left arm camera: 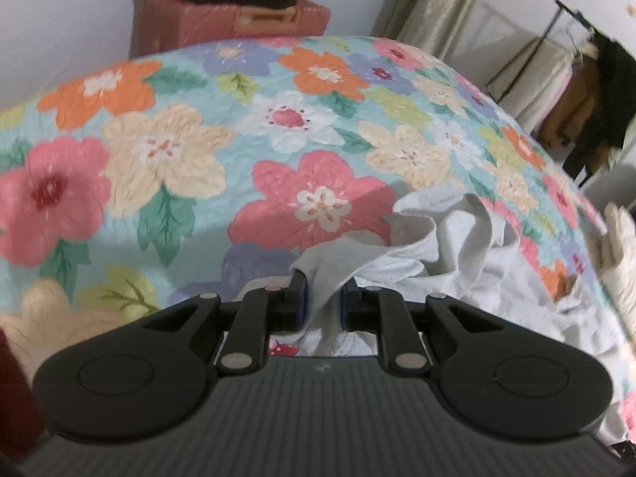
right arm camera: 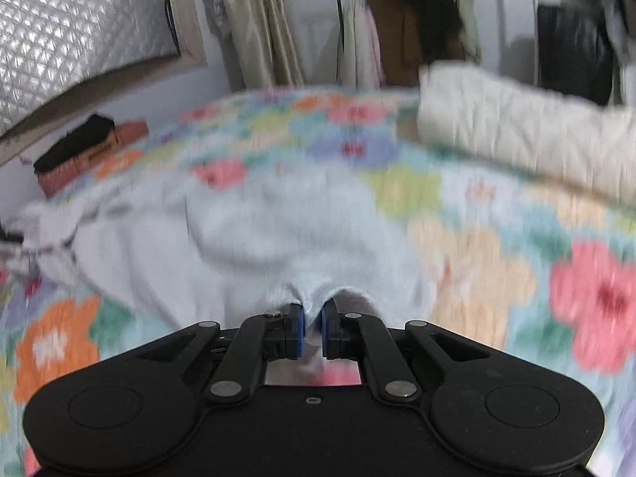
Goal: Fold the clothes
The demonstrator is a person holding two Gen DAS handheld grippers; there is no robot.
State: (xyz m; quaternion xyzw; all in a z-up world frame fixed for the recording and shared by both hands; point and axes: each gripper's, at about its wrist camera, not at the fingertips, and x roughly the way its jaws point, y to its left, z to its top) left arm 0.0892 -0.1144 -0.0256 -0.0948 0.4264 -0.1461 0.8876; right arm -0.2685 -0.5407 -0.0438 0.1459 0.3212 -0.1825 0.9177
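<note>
A pale grey-white garment [left arm camera: 449, 246] lies crumpled on a bed with a floral quilt [left arm camera: 167, 151]. My left gripper [left arm camera: 321, 294] is shut on a bunched edge of the garment, which runs up and right from its blue-padded fingers. In the right wrist view the same garment [right arm camera: 246, 230] spreads ahead over the quilt [right arm camera: 497, 246], and my right gripper [right arm camera: 312, 328] is shut on a fold of its near edge. The right wrist view is blurred by motion.
A reddish suitcase with dark cloth on top [left arm camera: 226, 16] stands beyond the bed. A clothes rack with hanging garments [left arm camera: 588, 91] is at the right. A rolled cream blanket [right arm camera: 528, 127] lies on the far right of the bed. A quilted silver panel [right arm camera: 75, 28] leans at the left.
</note>
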